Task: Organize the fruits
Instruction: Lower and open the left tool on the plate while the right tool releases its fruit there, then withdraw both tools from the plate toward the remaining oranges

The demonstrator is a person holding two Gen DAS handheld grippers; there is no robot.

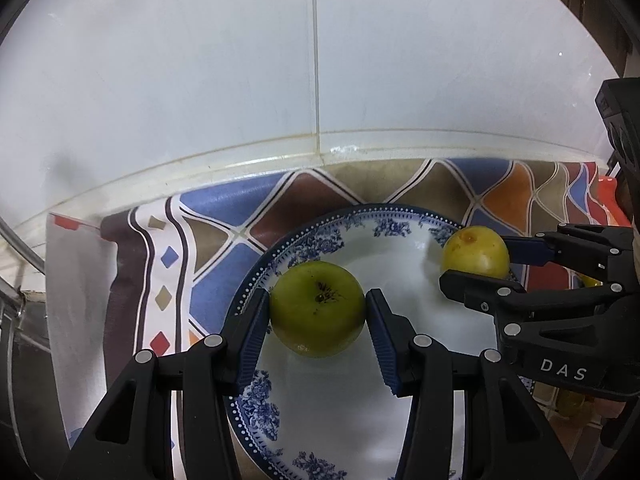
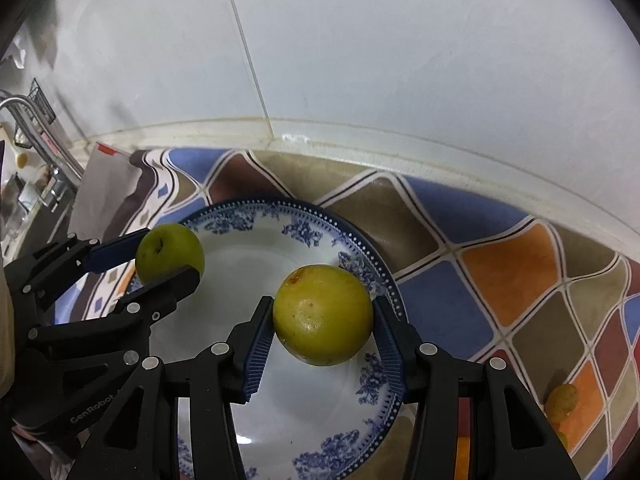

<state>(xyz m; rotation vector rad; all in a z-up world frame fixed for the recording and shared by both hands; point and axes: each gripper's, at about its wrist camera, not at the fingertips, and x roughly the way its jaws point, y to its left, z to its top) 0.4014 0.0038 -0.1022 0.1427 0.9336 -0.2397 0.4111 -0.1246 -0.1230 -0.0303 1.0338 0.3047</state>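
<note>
A white tiled wall (image 1: 200, 80) is seen behind the desk, with a pale raised ledge (image 2: 400, 140) along its foot. The desk is covered by a patterned cloth of blue, brown and orange diamonds outlined in white (image 2: 500, 272). A round white ceramic plate with a blue floral rim (image 1: 256, 292) lies flat on this cloth.

Left gripper, black with blue ribbed pads (image 1: 318, 312): its fingers are clenched on a round green fruit with a dark stem spot (image 1: 318, 308), one pad pressed against each side. This fruit is held over the left part of the plate; whether it touches the plate cannot be told. It is near-spherical, so no long axis is noted; the stem spot is turned up towards the left wrist camera.

Right gripper, same build (image 2: 323, 320): its fingers are clenched on a round yellow-green fruit with an orange-brown blemish (image 2: 323, 314), pads against both sides. It is held over the right part of the plate, near the rim. No long axis is noted; the blemish faces up and away from the right wrist camera.

The two held fruits are apart, side by side over the plate.

A small yellowish fruit (image 2: 562, 402) lies on the cloth, right of the plate and well apart from it.
</note>
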